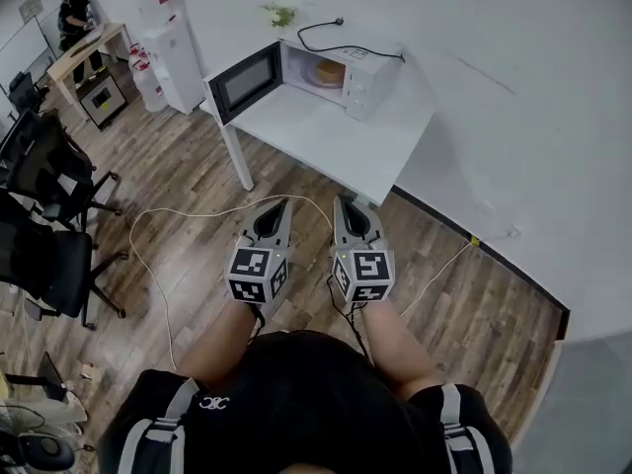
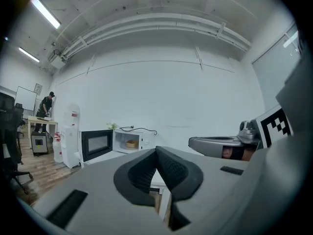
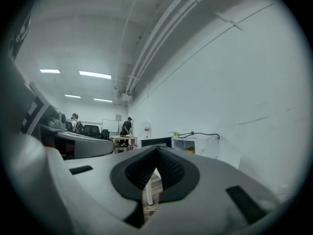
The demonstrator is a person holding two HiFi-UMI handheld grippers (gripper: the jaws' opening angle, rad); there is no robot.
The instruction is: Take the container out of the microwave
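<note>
A white microwave (image 1: 336, 75) stands on a white table (image 1: 331, 141) against the wall, its black door (image 1: 245, 82) swung open to the left. Inside sits a yellowish container (image 1: 329, 71), also small in the left gripper view (image 2: 131, 144). Both grippers hang over the wooden floor, well short of the table. My left gripper (image 1: 281, 205) is shut with nothing in it, its pads meeting at the tip (image 2: 157, 151). My right gripper (image 1: 341, 203) is shut and empty too (image 3: 157, 151). The microwave shows far off in the right gripper view (image 3: 194, 144).
A black cord (image 1: 341, 42) runs from the microwave to a wall socket. A water dispenser (image 1: 173, 52) stands left of the table. Office chairs (image 1: 44, 215) crowd the left side. A person (image 1: 74, 13) stands at a far desk. A white cable (image 1: 188, 225) lies on the floor.
</note>
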